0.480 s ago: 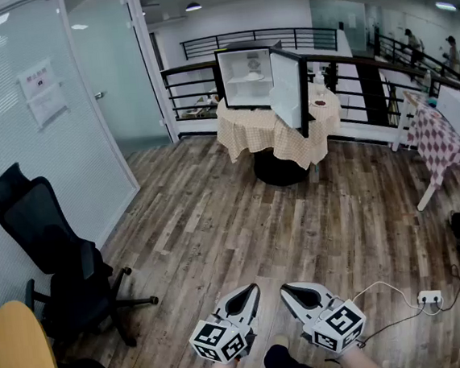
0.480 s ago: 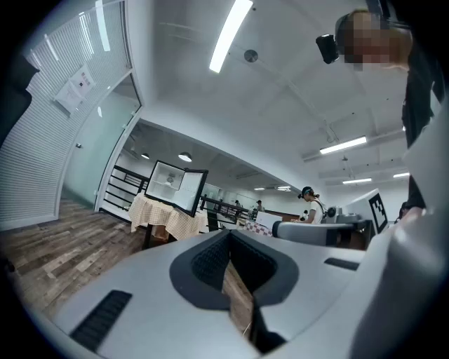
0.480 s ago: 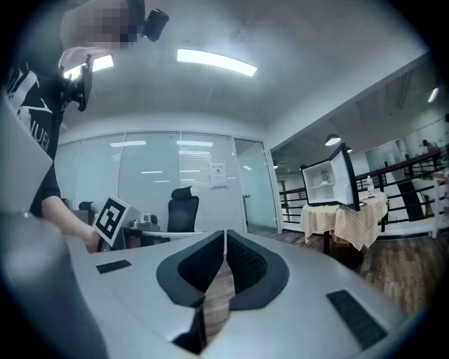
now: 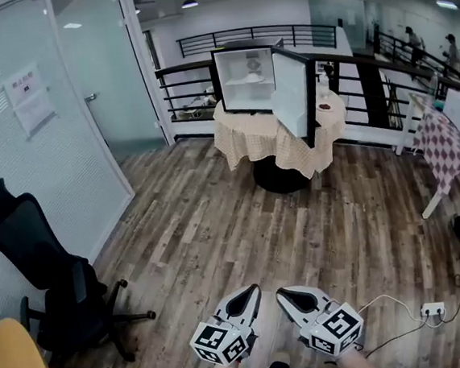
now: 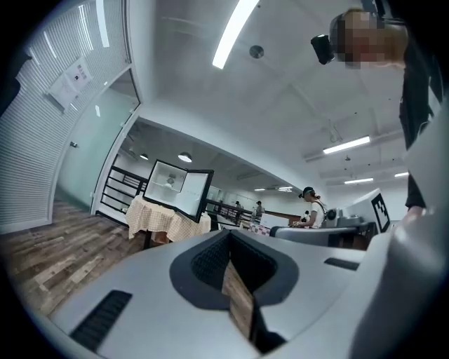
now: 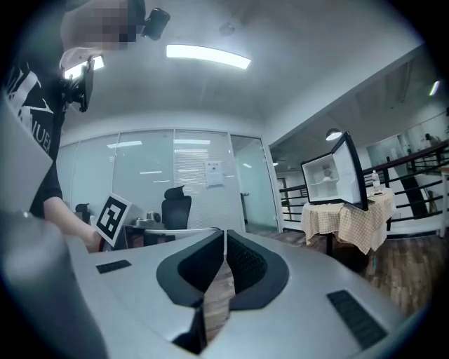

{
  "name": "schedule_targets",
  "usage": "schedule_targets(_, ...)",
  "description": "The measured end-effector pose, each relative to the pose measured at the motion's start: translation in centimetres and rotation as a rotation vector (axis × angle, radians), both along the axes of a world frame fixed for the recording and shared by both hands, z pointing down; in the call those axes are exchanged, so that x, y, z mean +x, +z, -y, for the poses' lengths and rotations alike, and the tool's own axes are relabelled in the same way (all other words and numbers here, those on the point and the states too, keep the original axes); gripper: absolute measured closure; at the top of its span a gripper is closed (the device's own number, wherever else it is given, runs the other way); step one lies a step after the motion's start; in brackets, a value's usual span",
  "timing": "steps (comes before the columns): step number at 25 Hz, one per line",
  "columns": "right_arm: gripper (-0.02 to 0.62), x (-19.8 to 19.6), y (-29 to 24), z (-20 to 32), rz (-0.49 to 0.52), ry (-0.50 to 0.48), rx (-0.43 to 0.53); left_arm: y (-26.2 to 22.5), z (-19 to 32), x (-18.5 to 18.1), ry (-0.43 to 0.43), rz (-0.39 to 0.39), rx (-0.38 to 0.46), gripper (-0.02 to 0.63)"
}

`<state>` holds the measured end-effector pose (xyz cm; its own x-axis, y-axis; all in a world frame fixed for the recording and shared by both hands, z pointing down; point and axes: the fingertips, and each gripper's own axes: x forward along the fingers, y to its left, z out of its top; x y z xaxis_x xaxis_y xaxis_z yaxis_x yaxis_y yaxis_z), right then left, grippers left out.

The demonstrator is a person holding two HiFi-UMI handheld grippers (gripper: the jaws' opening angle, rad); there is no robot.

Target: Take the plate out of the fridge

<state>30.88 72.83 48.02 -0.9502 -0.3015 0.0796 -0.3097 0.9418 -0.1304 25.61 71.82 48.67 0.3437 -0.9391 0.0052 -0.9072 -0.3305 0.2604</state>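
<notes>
While well apart from the open fridge (image 4: 236, 94), left gripper (image 4: 251, 289) and right gripper (image 4: 281, 292) both closed, empty.

Open floor (image 4: 241, 218) to fridge (image 4: 241, 93) (chair (image 4: 48, 273) left)

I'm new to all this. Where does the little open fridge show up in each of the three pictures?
Head view: fridge top centre, far off, door open.
Left gripper view: fridge left of centre, small.
Right gripper view: fridge at right, mid-height.
Shared landmark: the checked tablecloth under it.
</notes>
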Motion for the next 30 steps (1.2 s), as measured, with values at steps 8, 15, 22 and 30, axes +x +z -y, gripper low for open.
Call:
schedule_targets(8,0.555,-2.0,0.0,5.2,0.019,0.008,-0.014,-0.5,5.1,-2.3,-0.002,0.007,0.009,0.598)
schedule_targets(15,0.555,-2.1,-0.1,8.1,0.045,0.041,-0.002,-0.1,7.9,-3.1,-0.019,-0.026,0.004,0.598)
schedule_targets(22,0.555,-4.0,0.4,10.9,0.054,0.029,-0.063,0.1,10.3,-4.7,-0.031,-0.011,-0.026,0.598)
schedule_targets(30,0.555,-8.2,0.0,17.4,0.030,0.014,-0.045,0.5,17.0,-8.9,-0.049,-0.049,-0.029,0.598)
